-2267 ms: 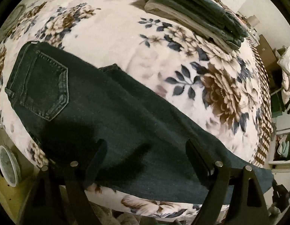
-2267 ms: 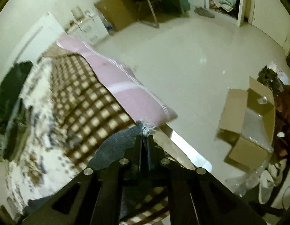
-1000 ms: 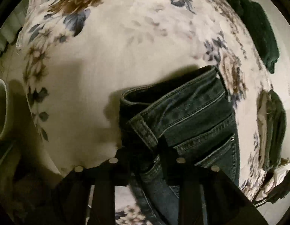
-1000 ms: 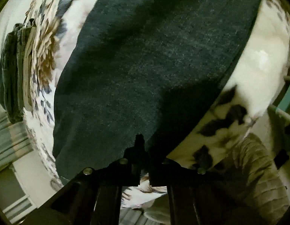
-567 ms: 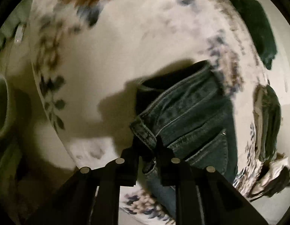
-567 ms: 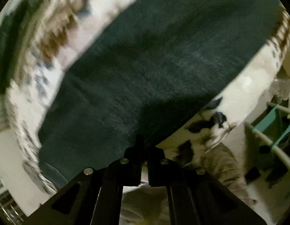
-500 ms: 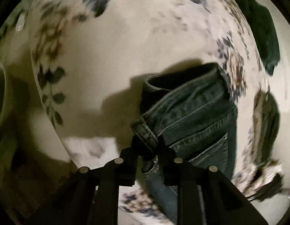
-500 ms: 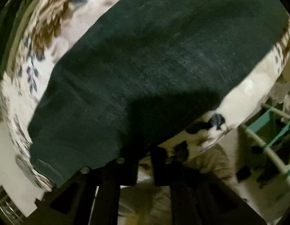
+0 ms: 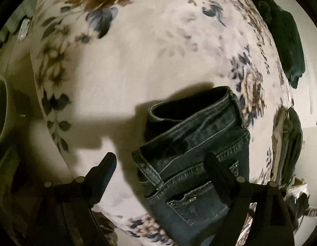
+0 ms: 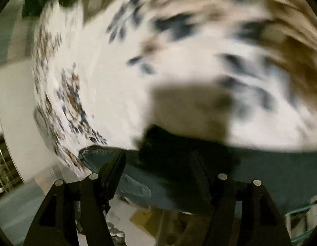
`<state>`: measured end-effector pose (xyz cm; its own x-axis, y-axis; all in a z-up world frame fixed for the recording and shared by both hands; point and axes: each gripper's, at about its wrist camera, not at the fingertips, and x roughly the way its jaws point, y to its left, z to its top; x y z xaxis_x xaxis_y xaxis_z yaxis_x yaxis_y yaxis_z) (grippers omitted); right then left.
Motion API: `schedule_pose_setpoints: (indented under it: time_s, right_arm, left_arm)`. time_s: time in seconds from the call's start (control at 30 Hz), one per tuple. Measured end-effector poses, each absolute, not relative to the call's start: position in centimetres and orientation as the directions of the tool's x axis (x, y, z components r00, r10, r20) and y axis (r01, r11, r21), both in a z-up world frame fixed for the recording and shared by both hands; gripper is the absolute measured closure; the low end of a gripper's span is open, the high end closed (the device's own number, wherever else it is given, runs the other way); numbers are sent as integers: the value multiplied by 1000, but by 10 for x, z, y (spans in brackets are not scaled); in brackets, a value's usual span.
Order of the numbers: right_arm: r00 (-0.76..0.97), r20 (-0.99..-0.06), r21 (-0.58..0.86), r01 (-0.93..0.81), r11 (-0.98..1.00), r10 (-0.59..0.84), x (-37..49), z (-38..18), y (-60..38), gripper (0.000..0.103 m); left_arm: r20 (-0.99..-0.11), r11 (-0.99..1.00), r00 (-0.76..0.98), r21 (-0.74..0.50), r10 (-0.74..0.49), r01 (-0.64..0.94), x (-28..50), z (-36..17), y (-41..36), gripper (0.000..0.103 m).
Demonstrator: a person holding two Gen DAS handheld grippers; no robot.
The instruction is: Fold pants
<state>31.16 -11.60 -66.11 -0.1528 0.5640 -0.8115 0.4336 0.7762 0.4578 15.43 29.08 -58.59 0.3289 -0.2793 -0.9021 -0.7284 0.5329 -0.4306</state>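
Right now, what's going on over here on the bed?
A person with a handheld gripper in each hand is folding dark jeans on a floral blanket. The left gripper is opening over the waistband, its fingers clear of the denim. The right gripper is opening too, over the jeans in a blurred view; nothing looks pinched. Other folded clothes lie at the blanket's far edge.
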Motion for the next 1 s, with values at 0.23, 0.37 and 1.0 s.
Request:
schedule_pose_setpoints:
  time_s: [0.23,0.37,1.0]
  right_arm:
    - [-375,-831,316,288,904,410,322,-701,-76,82]
    - [-345,-821,347,333,877,456,316,-697,-88,93]
    - [-197,-800,450,429,783,567,342,-687,-115,100]
  left_arm:
    - [-904,496,301,-419,-302,-761,153,-605,292,16]
    - [-899,478,281,-420,-337,-771,159,-624,286,16]
    - [-911,570,295,-411,-288,-711,162,-603,286,75]
